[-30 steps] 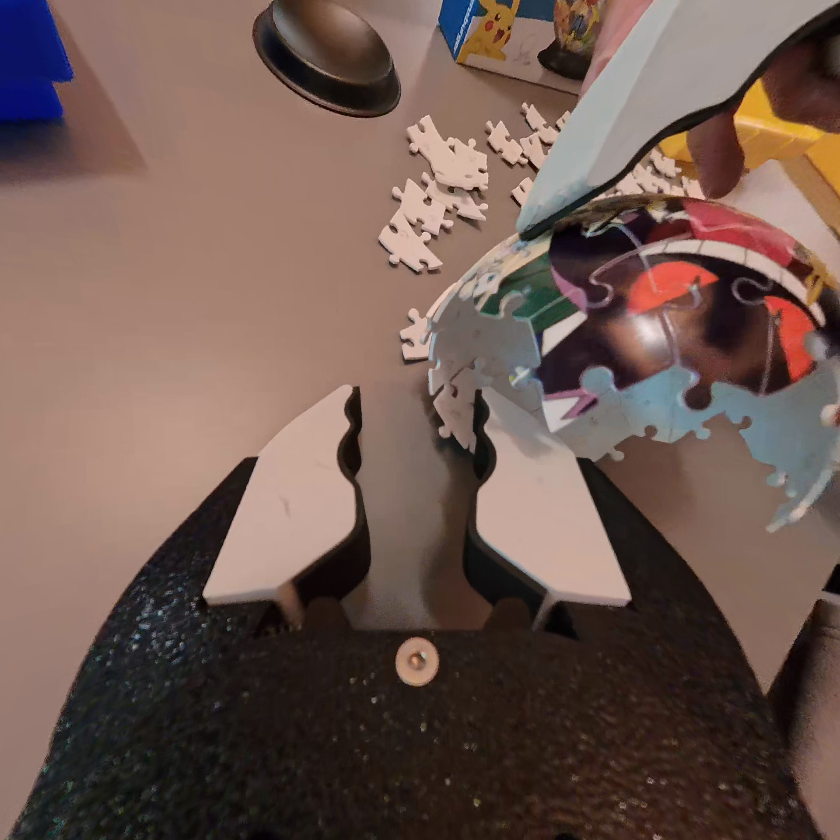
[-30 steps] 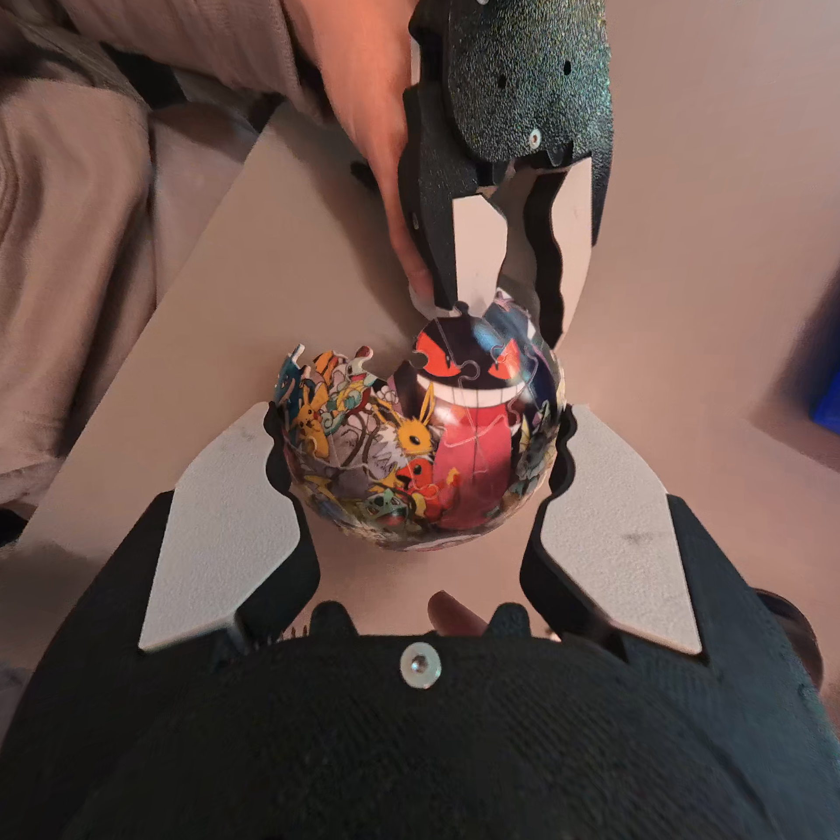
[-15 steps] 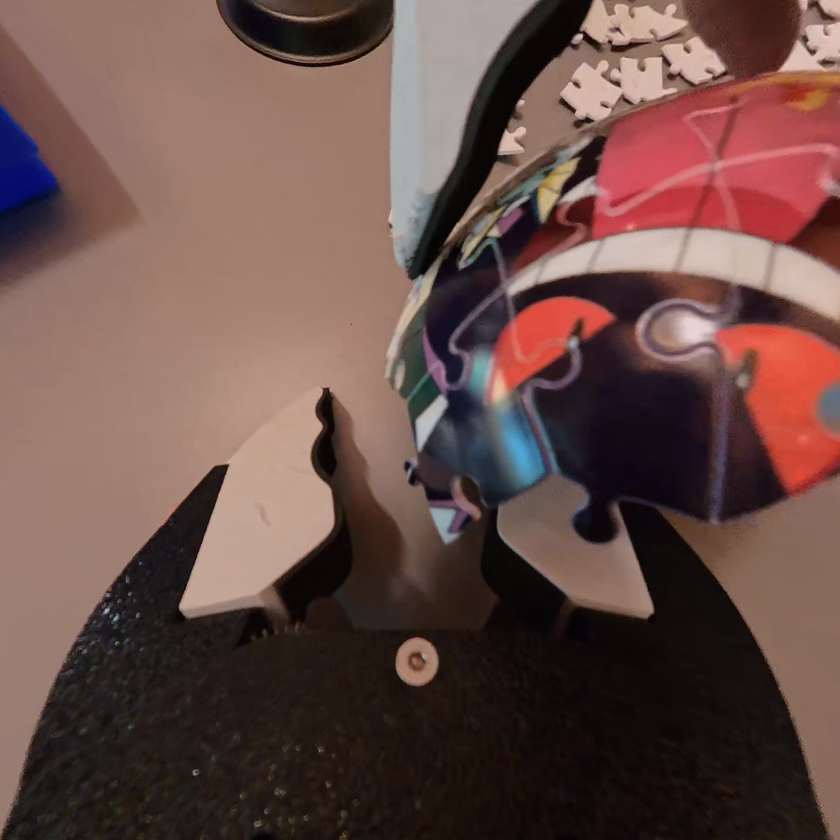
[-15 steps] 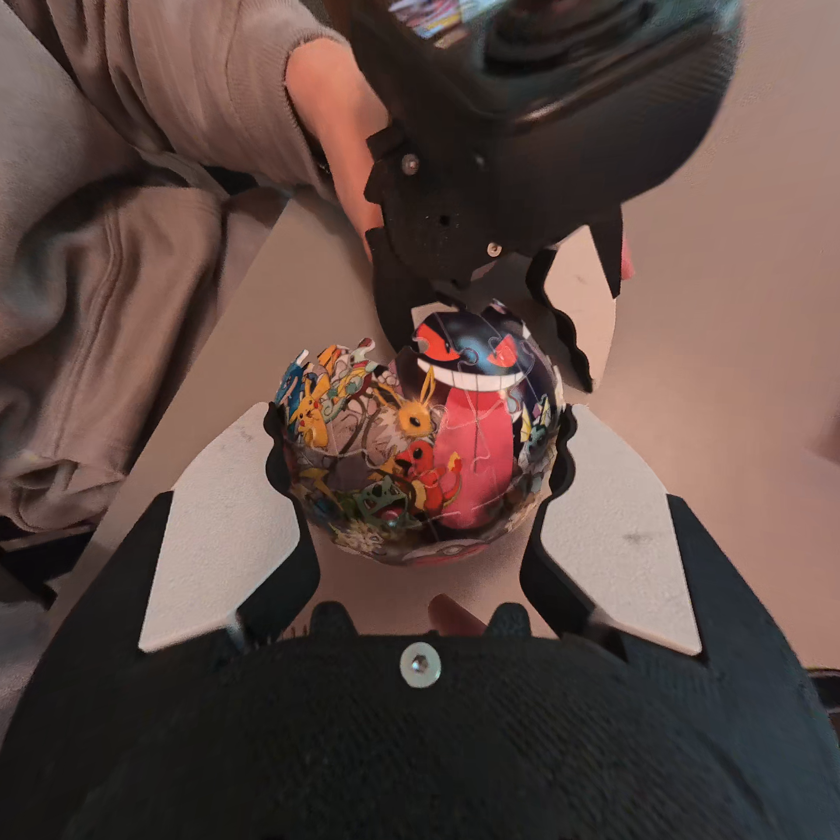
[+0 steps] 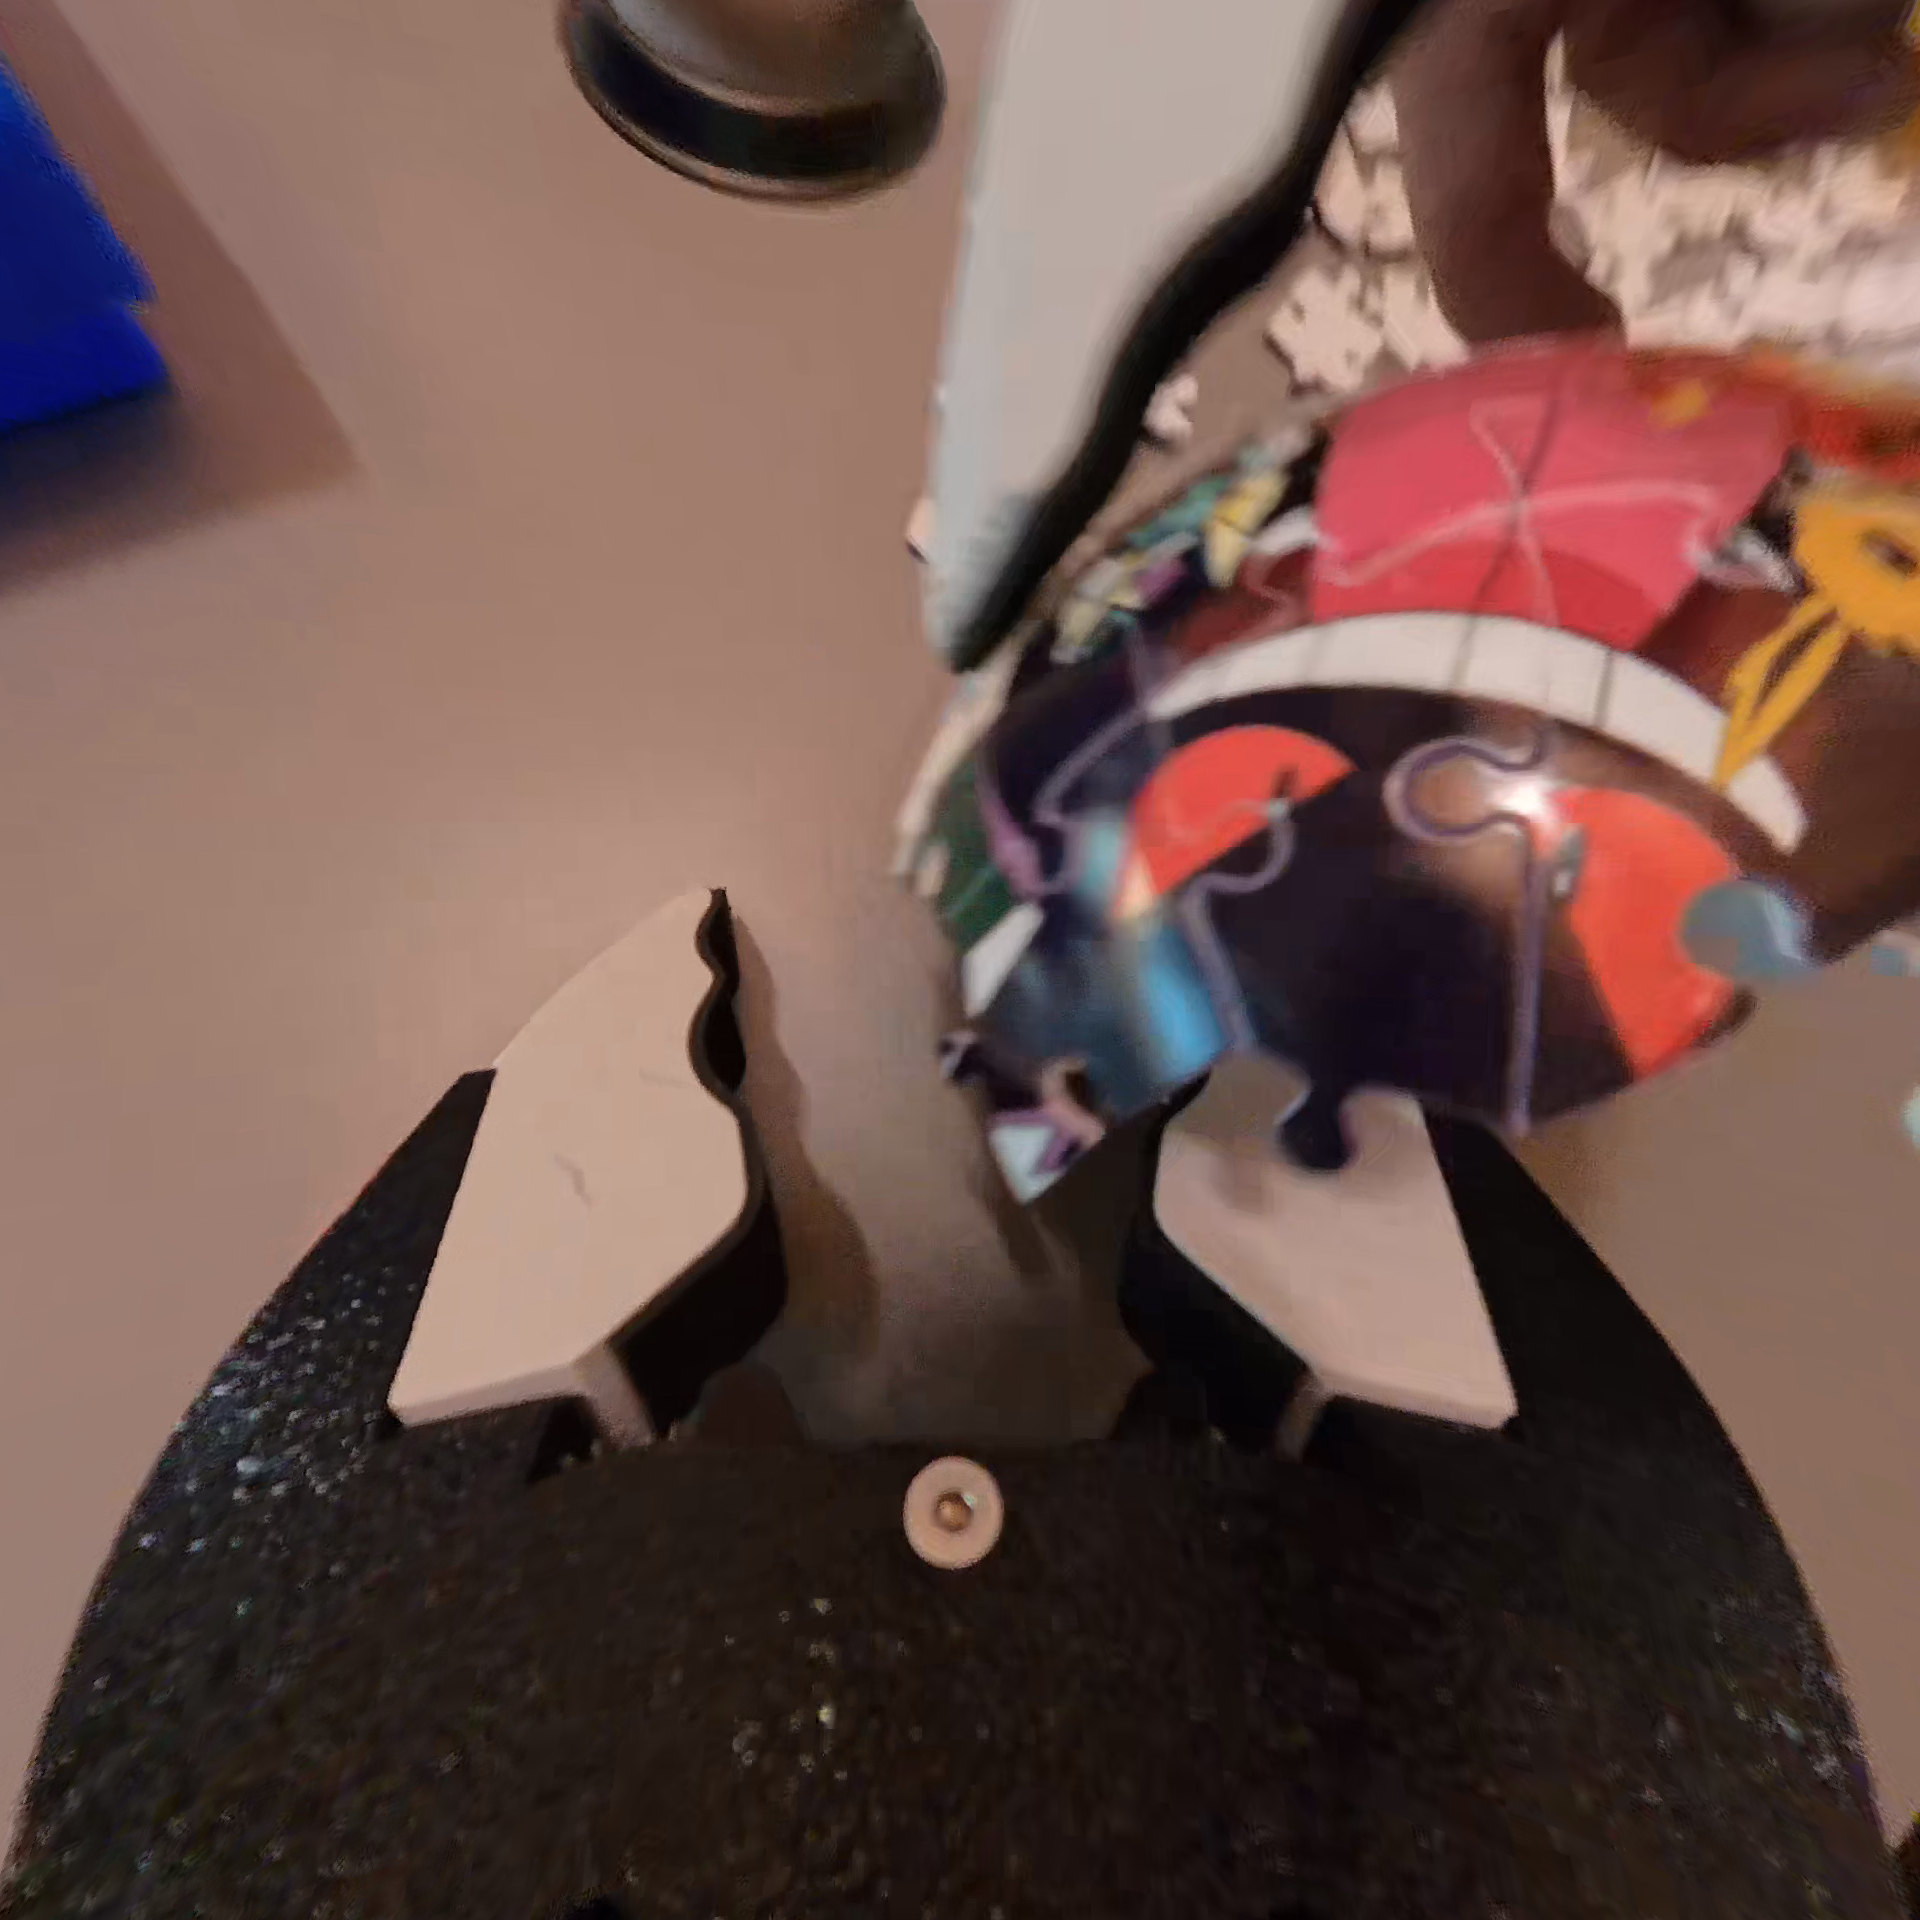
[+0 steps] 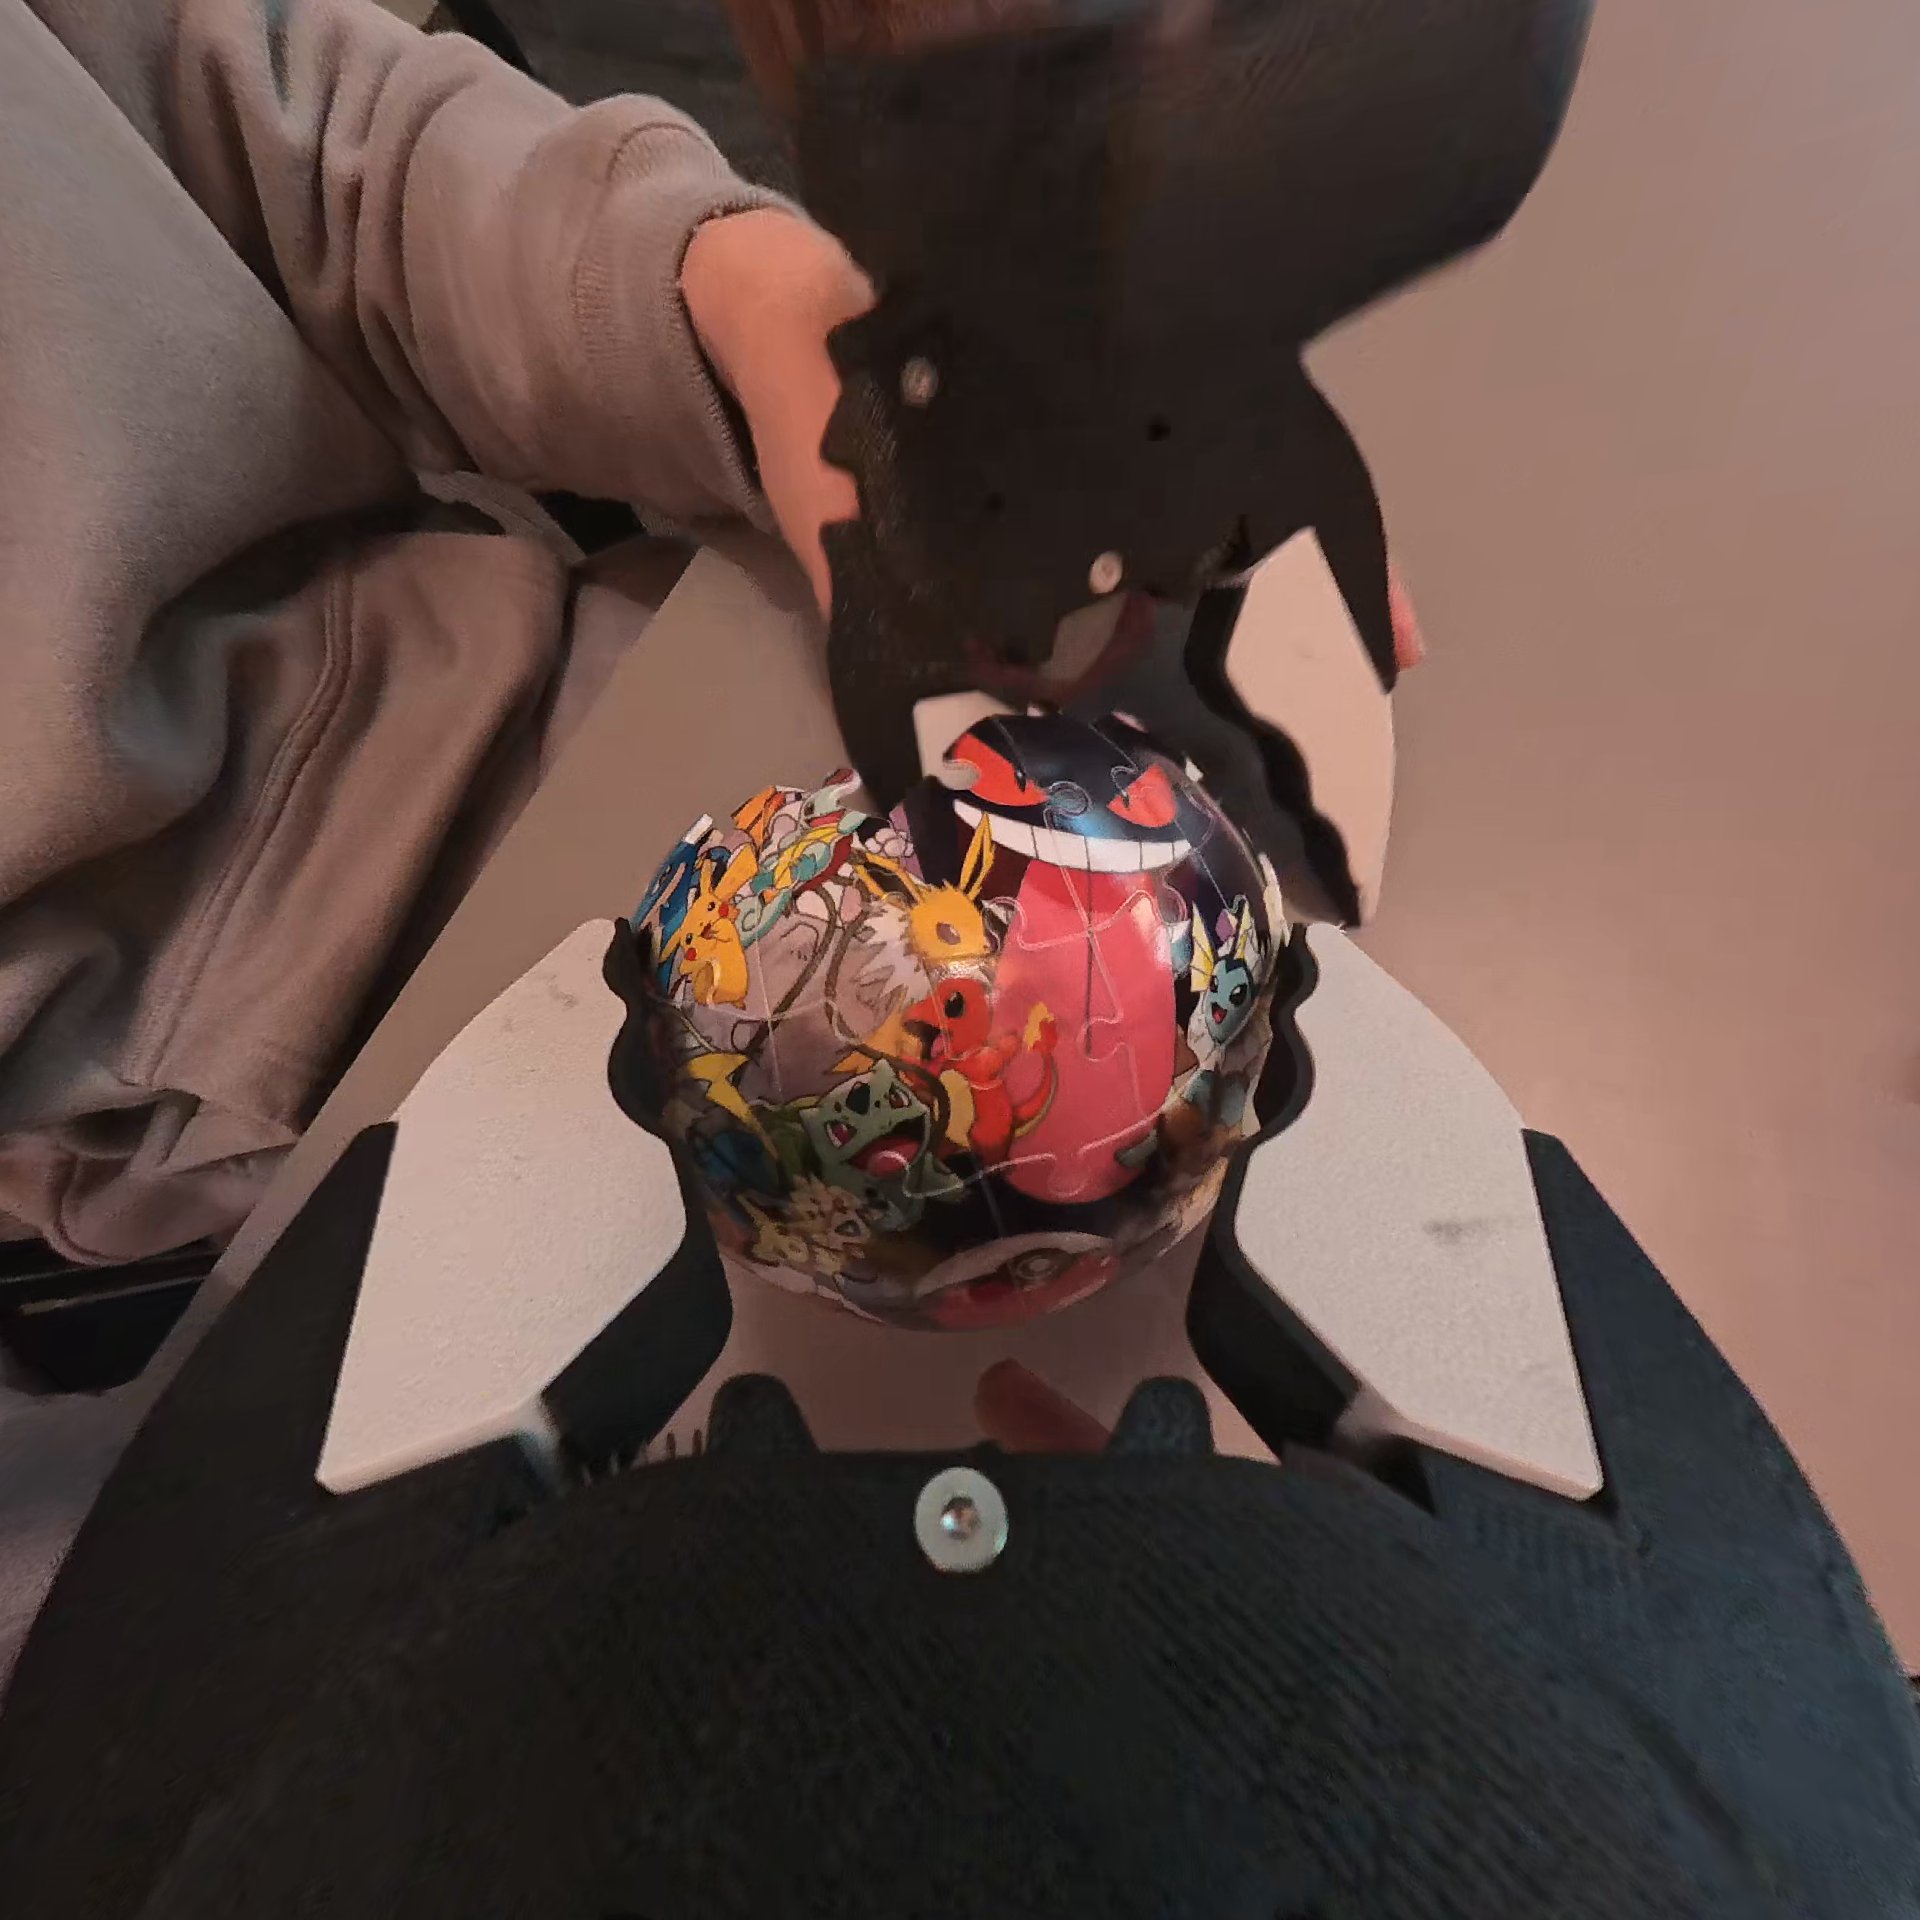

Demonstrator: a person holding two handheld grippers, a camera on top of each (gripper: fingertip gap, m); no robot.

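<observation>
Right now you are gripping a puzzle ball [image 6: 961, 1029] in your right gripper [image 6: 956, 1039], its two fingers [image 6: 1382, 1195] pressing on the ball's left and right sides and holding it just above the tan surface [image 6: 1662, 727]. Your left gripper [image 5: 935, 1039] is sitting at the ball's unfinished upper rim; its fingers [image 5: 613, 1174] are parted with nothing between them, and one of them is tucked under the jagged edge of the shell. That is where trouble could start, in my judgement: the ball is a thin hollow shell of interlocking pieces, not a solid sphere, so squeezing harder on the right could buckle it or pop seams, and nudging the open rim with the left finger could pry tabs loose. Its glossy, curved skin also looks slippery against the flat pads, so a twist could let it roll out. As for the look of things, the shell is shiny and brightly printed with cartoon creatures, and its open edge is toothed with knobs and notches. Each gripper has pale, matte, wedge-shaped fingers with black wavy inner edges, on a rough, speckled black body. Loose pieces [image 5: 1714, 239], showing their white undersides, are lying scattered beyond the ball, blurred, near a dark round base [image 5: 748, 114] and a blue block [image 5: 62, 312]. A grey sleeve [image 6: 312, 416] is resting at the surface's edge.
</observation>
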